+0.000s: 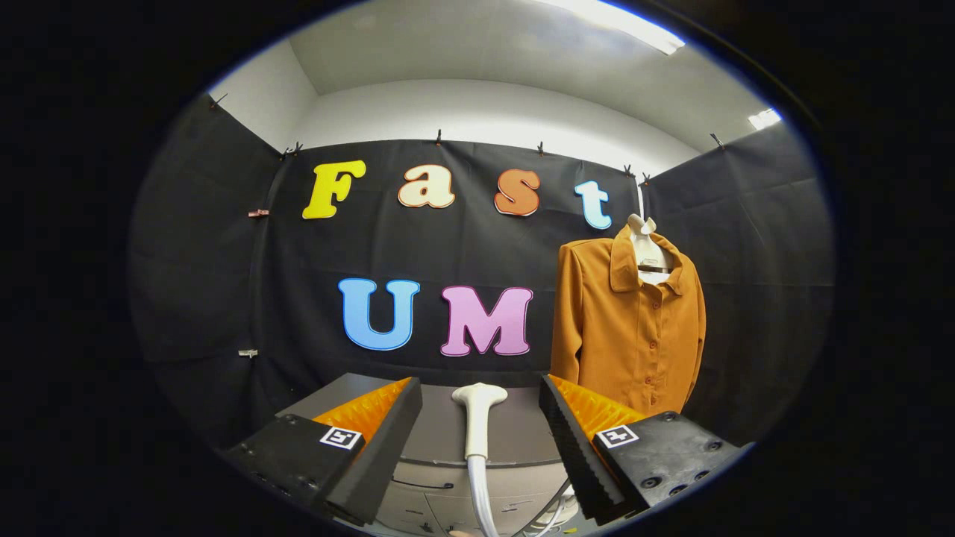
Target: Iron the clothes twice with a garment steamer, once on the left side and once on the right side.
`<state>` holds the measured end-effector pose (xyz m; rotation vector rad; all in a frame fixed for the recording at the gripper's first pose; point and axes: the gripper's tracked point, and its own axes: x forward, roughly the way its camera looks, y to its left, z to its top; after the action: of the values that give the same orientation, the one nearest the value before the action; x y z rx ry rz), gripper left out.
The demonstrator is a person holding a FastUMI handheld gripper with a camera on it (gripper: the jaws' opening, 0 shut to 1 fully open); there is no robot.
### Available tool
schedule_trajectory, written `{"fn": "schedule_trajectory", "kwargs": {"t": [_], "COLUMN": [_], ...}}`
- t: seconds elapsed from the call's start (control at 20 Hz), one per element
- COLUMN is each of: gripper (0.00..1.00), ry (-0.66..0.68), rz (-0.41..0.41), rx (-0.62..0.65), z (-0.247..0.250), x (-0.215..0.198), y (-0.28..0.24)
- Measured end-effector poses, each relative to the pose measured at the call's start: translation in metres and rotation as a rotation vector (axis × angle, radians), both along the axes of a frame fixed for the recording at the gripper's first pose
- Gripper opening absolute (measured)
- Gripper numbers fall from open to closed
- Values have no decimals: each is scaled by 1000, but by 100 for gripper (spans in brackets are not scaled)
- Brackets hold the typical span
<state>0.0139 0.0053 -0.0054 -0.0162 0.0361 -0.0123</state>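
Observation:
A white garment steamer head (478, 406) with its hose stands upright between my two fingers, on or just above a grey table (351, 394). My gripper (481, 391) is open, its fingers apart on either side of the steamer handle without pressing it. A rust-orange buttoned shirt (630, 324) hangs on a white hanger (647, 246) against the booth wall, beyond and to the right of the right finger.
The grey table or cabinet top lies under the fingers, with drawer fronts (425, 485) below its front edge. White cables (556, 514) trail down beside the hose. Black cloth walls close in the booth on three sides.

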Motion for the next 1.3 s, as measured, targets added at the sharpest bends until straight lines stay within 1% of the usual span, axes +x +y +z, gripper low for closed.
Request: {"fn": "schedule_trajectory", "kwargs": {"t": [0.25, 0.55, 0.75, 1.05, 1.3], "gripper": [98, 98, 98, 99, 99], "ry": [35, 90, 129, 239, 342], "rz": [-27, -29, -7, 37, 43], "rx": [2, 14, 9, 14, 14], "z": [-11, -30, -52, -98, -137], "x": [13, 41, 78, 137, 167], "y": [9, 14, 11, 6, 1]}}
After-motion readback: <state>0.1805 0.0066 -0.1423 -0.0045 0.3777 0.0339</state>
